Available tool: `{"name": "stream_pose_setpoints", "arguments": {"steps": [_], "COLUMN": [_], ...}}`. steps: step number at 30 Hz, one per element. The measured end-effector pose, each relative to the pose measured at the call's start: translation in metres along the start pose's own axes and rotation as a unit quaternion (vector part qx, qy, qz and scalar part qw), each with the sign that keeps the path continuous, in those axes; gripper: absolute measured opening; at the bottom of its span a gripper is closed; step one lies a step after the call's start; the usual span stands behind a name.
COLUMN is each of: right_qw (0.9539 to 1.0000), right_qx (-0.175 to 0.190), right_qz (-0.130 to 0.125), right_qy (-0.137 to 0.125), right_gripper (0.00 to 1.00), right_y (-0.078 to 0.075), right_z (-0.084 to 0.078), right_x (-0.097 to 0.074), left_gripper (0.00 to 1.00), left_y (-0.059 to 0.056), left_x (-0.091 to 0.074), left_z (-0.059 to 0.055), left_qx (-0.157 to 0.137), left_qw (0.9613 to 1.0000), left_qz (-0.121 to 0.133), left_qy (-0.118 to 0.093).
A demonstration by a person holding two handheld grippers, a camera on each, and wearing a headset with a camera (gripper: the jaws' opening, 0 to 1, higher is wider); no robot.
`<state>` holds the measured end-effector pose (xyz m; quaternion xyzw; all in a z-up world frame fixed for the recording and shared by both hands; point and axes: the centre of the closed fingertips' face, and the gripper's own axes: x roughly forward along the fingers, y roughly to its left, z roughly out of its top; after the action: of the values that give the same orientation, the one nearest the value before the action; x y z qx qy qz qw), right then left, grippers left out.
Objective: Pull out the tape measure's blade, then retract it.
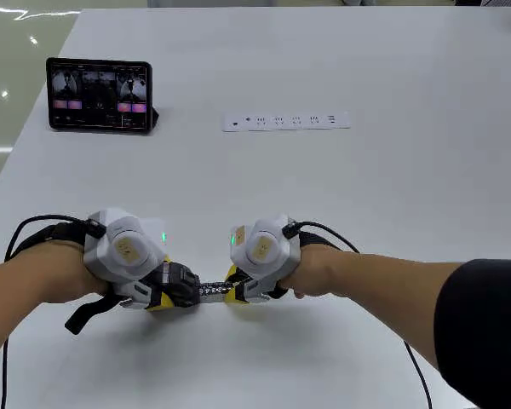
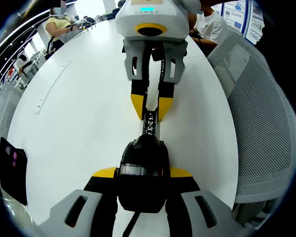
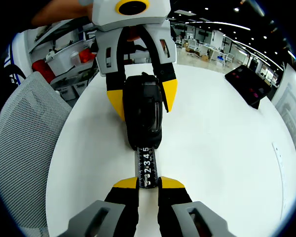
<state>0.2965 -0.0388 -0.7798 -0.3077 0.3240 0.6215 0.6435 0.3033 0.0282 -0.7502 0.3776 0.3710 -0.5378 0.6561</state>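
I have the tape measure's case (image 3: 144,111) clamped between the jaws of the left gripper (image 2: 143,172), which are closed against its two flanks, low over the white table (image 1: 324,196). Just to the right of the case, the right gripper (image 3: 148,183) is pinched almost fully closed on the blade (image 3: 147,165), close to its end. Only a short run of printed numbers shows between the case mouth and those jaws, so I judge the pull to be barely begun. A tablet (image 1: 100,94) and a power strip (image 1: 287,121) sit well beyond the case, out of the way.

My main worry is the thin grip on the blade. It is smooth metal held by narrow yellow tips, and as spring tension builds it could slip free and snap back into the case. Pulling off the line of the case mouth could kink the blade (or twist the case in the left jaws, which hold it only by its sides). On the return, letting go at full stretch would whip the tip home, so I'd feed it back slowly.
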Motion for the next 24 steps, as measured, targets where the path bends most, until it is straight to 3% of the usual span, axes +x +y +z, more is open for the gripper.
{"name": "stream_pose_setpoints", "arguments": {"steps": [24], "right_qw": [1.0000], "right_qx": [0.004], "right_qz": [0.000], "right_qy": [0.005], "right_gripper": [0.10], "right_y": [-0.0006], "right_z": [-0.0079], "right_x": [-0.0053], "left_gripper": [0.32], "left_y": [0.0004], "left_x": [-0.0001], "left_z": [-0.0003], "left_qx": [-0.001], "left_qw": [1.0000], "left_qz": [0.001], "left_qy": [-0.003]}}
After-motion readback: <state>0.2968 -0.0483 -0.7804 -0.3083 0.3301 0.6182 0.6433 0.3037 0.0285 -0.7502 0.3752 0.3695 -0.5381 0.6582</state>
